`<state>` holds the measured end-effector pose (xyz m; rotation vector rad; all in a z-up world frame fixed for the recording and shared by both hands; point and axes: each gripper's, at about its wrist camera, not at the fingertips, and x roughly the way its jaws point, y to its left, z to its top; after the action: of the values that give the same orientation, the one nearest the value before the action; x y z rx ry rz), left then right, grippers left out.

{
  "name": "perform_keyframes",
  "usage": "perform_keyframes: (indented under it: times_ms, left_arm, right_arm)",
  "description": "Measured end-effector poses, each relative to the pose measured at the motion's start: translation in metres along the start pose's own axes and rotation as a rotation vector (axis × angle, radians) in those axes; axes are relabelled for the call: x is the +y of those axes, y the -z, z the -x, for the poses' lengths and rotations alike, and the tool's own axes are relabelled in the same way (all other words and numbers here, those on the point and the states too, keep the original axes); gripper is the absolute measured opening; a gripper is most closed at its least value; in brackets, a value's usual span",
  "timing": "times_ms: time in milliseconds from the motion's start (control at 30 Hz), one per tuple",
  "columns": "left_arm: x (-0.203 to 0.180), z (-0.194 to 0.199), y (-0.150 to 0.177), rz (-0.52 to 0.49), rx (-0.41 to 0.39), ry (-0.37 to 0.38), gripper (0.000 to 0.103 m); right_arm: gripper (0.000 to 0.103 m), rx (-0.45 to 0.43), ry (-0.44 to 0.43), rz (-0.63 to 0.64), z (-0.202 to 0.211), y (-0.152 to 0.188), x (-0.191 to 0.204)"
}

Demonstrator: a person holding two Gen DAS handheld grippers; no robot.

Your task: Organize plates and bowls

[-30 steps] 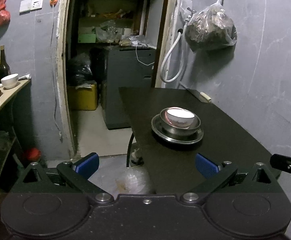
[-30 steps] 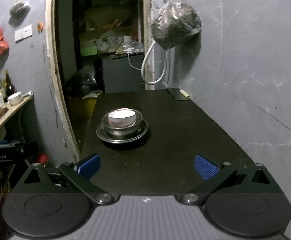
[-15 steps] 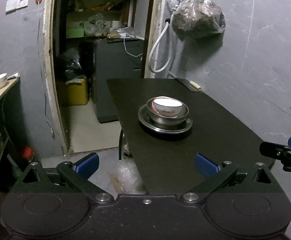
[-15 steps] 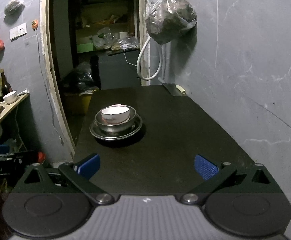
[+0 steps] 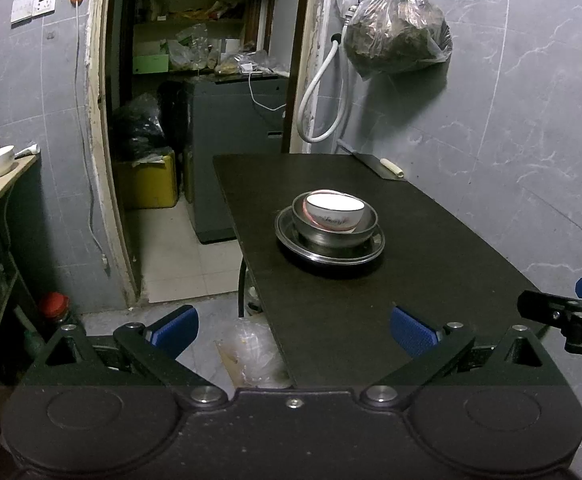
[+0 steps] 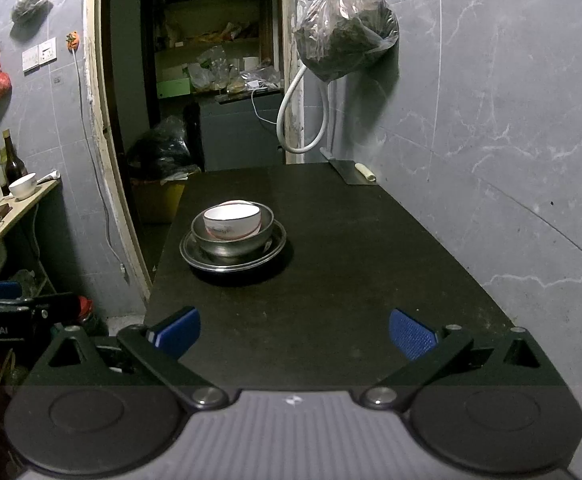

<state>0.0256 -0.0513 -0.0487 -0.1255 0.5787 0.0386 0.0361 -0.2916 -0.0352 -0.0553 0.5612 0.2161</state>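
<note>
Stack first, from the left wrist view: a white bowl (image 5: 333,211) sits inside a steel bowl (image 5: 334,226), which sits on a steel plate (image 5: 329,246), all near the middle of the black table (image 5: 411,280). The left gripper (image 5: 293,326) hangs at the table's near left corner, jaws spread wide and holding nothing, well short of the stack. The right gripper (image 5: 567,312) shows only as a tip at the right edge

From the right wrist view, the same stack lies left of centre: white bowl (image 6: 232,221), steel bowl (image 6: 233,236), plate (image 6: 233,254). The right gripper (image 6: 294,334) is also wide open and empty, over the near end of the table (image 6: 371,280)

Judging by this, the dishes look already nested, so the step is likely a check or a retreat. If anything is to be lifted, take the white bowl by its rim from above, one pad inside and one outside, and steady the steel bowl with the other tool, since steel on steel may slide
</note>
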Motion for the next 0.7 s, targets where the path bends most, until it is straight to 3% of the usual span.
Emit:
perform_keyframes:
  times_ms: [700]
  left_arm:
    - [0.0014,0.0011,0.0009,0.001,-0.002,-0.002,0.102]
  right_arm:
    - [0.103,0.002,-0.012,0.006,0.0025,0.0051,0.0015]
